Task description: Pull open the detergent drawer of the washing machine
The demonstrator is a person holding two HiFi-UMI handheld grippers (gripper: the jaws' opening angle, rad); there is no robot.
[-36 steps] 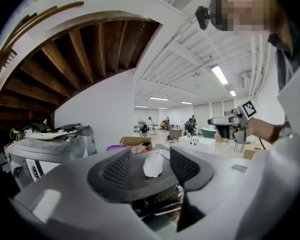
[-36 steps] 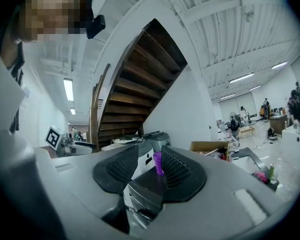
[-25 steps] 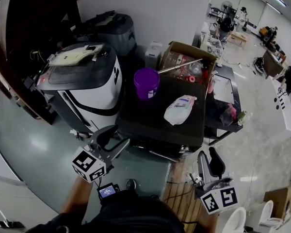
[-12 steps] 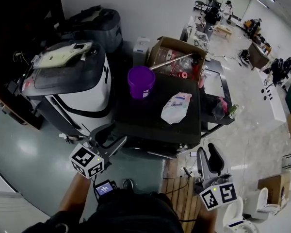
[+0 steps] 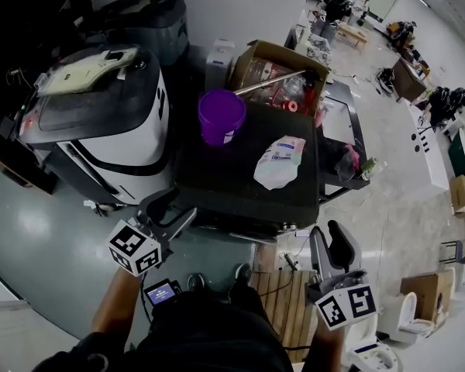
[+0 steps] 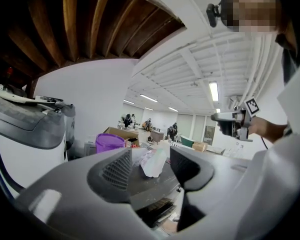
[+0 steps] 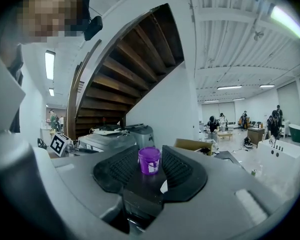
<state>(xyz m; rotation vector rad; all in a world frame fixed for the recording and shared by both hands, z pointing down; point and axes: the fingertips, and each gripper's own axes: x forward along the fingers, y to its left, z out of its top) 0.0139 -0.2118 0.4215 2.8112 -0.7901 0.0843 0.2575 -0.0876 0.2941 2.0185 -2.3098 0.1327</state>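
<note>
1. Black flat-topped surface [image 5: 217,178], frame centre, carries a purple plastic bucket [image 5: 220,115] and a white plastic bag [image 5: 279,161].
2. White, grey-lidded machine [image 5: 101,134] stands upper left; the detergent drawer cannot be made out.
3. Left tool [image 5: 173,210] and right tool [image 5: 327,236], lower frame, both spread, pinching nothing.

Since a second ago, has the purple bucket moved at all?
No. The bucket still stands at the back left corner of the black top, just in front of the cardboard box; only the camera has shifted.
</note>
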